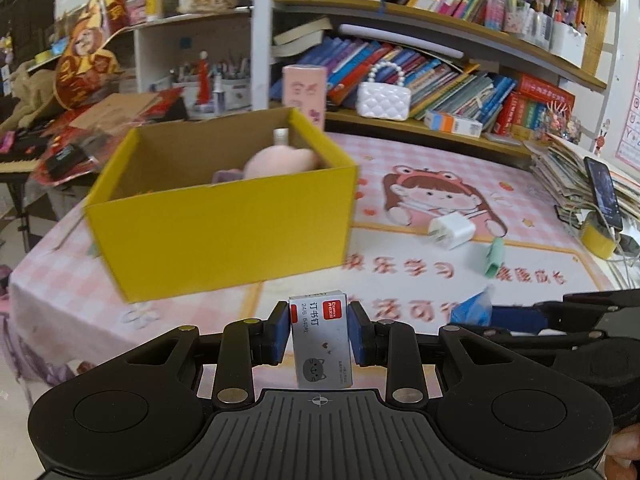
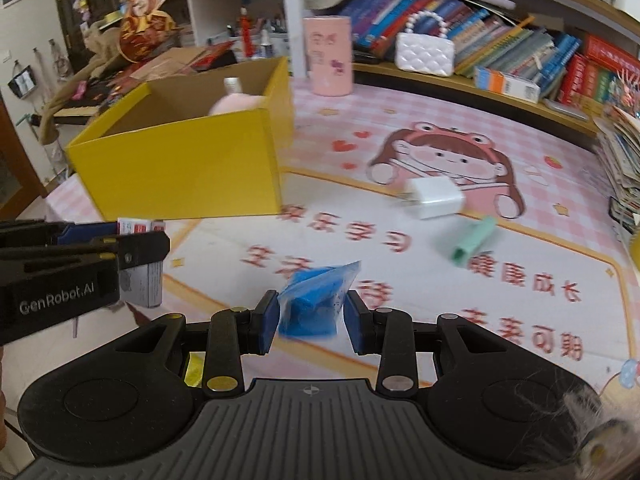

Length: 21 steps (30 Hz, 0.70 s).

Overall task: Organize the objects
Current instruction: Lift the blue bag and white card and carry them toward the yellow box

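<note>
Yellow box (image 1: 224,220): sitting open on the left of the surface (image 1: 400,280), with a pink plush (image 1: 280,162) already lying inside.
Left tongs (image 1: 320,338): pinching a small staple box (image 1: 320,340) by its two long sides, the blue pads pressing flat against the card.
Staple box handling: looking stiff and light for its size, though probably dense with staples; the flat card sides are giving a sure hold, and squeezing harder is likely only denting it.
Right tongs (image 2: 309,320): closing around a blue item in a clear bag (image 2: 314,304), the pads sitting against the film on both sides.
Bag handling: looking soft, light and slippery; gripping the bulk of the blue contents, not the loose film, is probably the safer hold.
White charger (image 2: 434,198): lying loose on the surface, right of centre.
Green tube (image 2: 472,244): lying just beside the charger, apart from it.
</note>
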Motion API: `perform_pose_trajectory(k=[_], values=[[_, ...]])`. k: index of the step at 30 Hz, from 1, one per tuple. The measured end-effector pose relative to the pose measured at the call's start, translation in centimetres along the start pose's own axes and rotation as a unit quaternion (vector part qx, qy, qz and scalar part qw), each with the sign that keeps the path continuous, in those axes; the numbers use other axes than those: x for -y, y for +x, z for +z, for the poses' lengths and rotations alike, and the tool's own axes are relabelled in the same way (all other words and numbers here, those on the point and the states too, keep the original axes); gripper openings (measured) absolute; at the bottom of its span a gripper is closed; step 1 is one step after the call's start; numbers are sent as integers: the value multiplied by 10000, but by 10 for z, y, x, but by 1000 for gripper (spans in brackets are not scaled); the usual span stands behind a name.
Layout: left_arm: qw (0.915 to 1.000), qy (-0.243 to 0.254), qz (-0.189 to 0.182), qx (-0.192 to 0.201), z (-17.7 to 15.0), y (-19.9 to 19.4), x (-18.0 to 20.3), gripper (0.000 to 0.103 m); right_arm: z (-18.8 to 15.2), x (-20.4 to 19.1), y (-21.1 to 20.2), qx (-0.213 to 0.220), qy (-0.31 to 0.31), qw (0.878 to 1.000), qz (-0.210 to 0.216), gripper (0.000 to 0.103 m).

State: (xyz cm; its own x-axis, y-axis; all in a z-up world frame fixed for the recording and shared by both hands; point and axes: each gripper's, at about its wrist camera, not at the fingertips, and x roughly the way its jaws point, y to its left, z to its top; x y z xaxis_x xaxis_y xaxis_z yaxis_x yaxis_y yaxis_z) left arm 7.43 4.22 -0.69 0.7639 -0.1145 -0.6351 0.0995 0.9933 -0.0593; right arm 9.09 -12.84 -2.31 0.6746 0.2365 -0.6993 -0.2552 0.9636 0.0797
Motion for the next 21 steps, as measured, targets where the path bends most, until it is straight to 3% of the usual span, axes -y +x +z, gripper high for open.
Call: perform_pose_trajectory(k=[14,21], values=[[9986,-150,373,332,-26,-53,-76,29,-11,-89,-9,250,-156,9993,249,33],[9971,-244,412,584,-25,-69,-98,29,-5,-112,-13,400,-210,9986,257,33]])
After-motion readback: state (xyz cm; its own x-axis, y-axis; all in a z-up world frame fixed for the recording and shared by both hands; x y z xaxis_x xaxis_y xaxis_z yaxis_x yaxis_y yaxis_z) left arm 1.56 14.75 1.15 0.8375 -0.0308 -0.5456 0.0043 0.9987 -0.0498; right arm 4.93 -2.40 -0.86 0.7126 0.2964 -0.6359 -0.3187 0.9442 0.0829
